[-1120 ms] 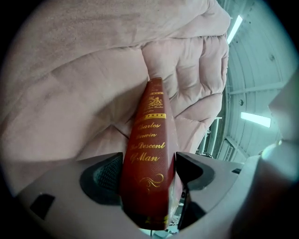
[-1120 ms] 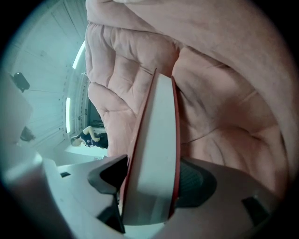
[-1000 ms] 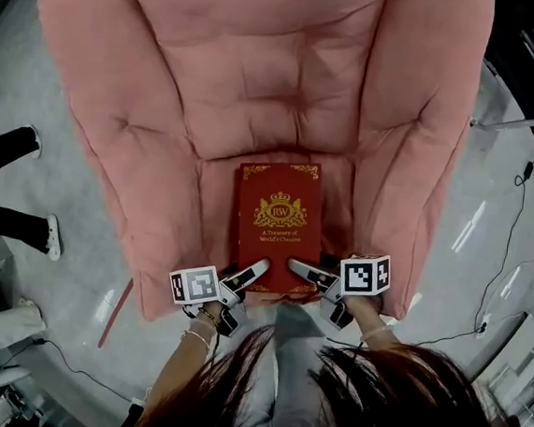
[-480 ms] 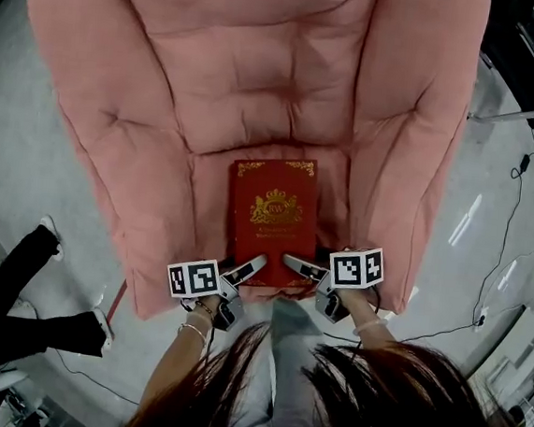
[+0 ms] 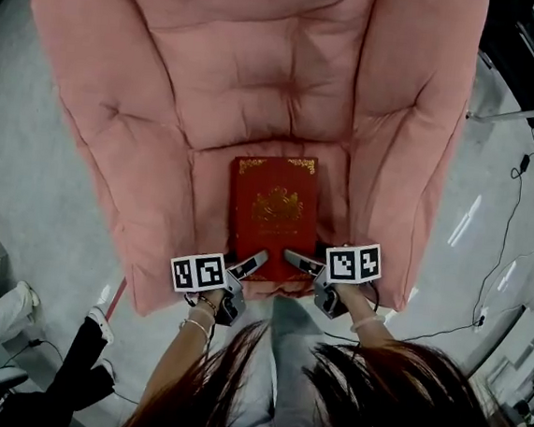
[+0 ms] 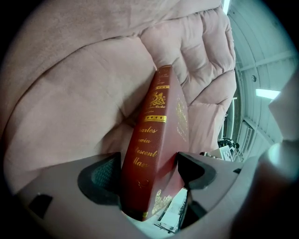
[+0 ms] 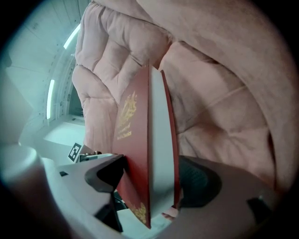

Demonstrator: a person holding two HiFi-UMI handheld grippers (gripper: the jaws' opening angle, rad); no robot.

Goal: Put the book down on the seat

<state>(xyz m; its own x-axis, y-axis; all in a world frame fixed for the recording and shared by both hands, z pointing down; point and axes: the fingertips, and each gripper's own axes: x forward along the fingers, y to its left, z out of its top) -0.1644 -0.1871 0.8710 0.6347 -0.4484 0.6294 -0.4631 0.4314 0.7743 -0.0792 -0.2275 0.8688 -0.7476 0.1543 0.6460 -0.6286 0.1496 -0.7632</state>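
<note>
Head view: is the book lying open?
No, the book is closed, its red gold-printed front cover facing up over the pink seat.

Book: a red hard book with gold print (image 7: 133,135) is seen from its page side, running up the middle of the view.
Pages: the white page block (image 7: 156,140) shows between the two red covers.
Gold: a gold crest and small letters are on the left cover, and a gold corner is near the bottom.
Tongs: the right tongs (image 7: 150,168) fill the bottom, pale grey with two dark jaws.
Jaws: they have just been opening and stand wide, one on each side of the book, close by its covers.
Chair: a big, puffy pink padded chair (image 7: 219,107) is behind and beside the book.
Lights: two long bright lights (image 7: 71,36) are at the far left.
</note>
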